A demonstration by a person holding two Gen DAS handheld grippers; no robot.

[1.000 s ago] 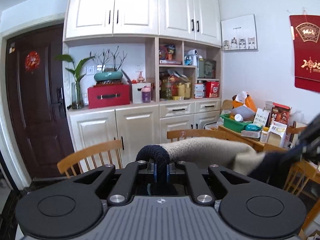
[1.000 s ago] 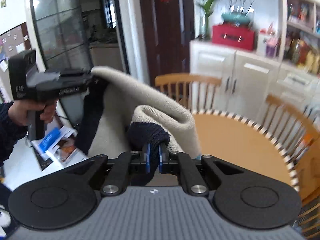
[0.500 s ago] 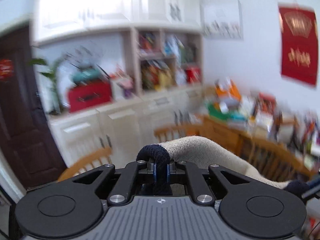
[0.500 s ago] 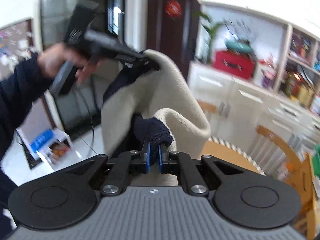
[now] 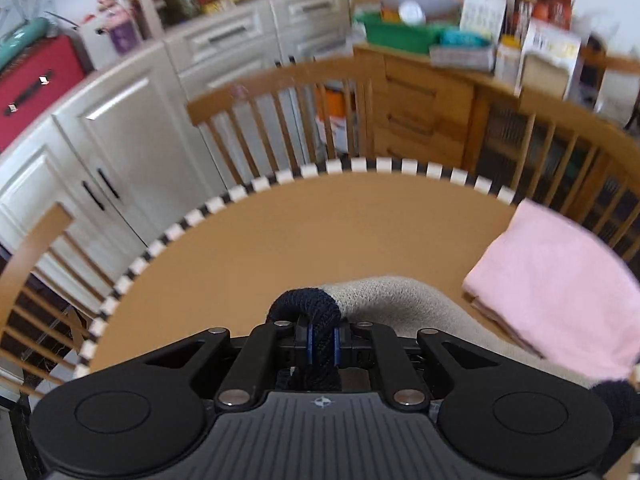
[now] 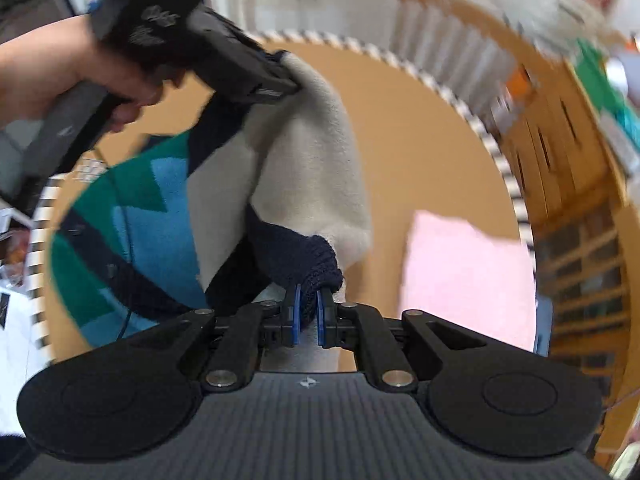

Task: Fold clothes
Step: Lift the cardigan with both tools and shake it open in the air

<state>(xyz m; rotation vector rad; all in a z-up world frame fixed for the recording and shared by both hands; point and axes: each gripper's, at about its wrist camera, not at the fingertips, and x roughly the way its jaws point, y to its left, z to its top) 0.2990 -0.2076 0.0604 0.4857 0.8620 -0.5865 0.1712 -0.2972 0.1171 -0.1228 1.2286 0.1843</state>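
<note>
Two grippers, both clamped on one garment. Left gripper (image 5: 322, 338) is pinched shut on the navy ribbed edge of the cream sweater (image 5: 400, 300); right gripper (image 6: 308, 314) is likewise shut on navy knit trim of the same sweater (image 6: 308, 168). Sweater hangs stretched btwn the two, above the round tabletop (image 5: 300, 240), w/ its lower part w/ a teal/blue/navy pattern (image 6: 136, 208) spread low over the tabletop near edge. Can't tell if it rests on it.

In right wrist view the left gripper (image 6: 294, 80) comes in from upper left, gripped by a bare hand (image 6: 72, 76), cream fabric bunched at its tip. Folded pink cloth (image 5: 560, 288) lies on the tabletop's right side, just beside the sweater. Tabletop rim has a black-white checked band (image 5: 256, 186). Wooden chairs (image 5: 280, 120) stand round it; white cabinets (image 5: 112, 148) and a cluttered wood sideboard (image 5: 432, 96) behind. Both views are motion-blurred.
</note>
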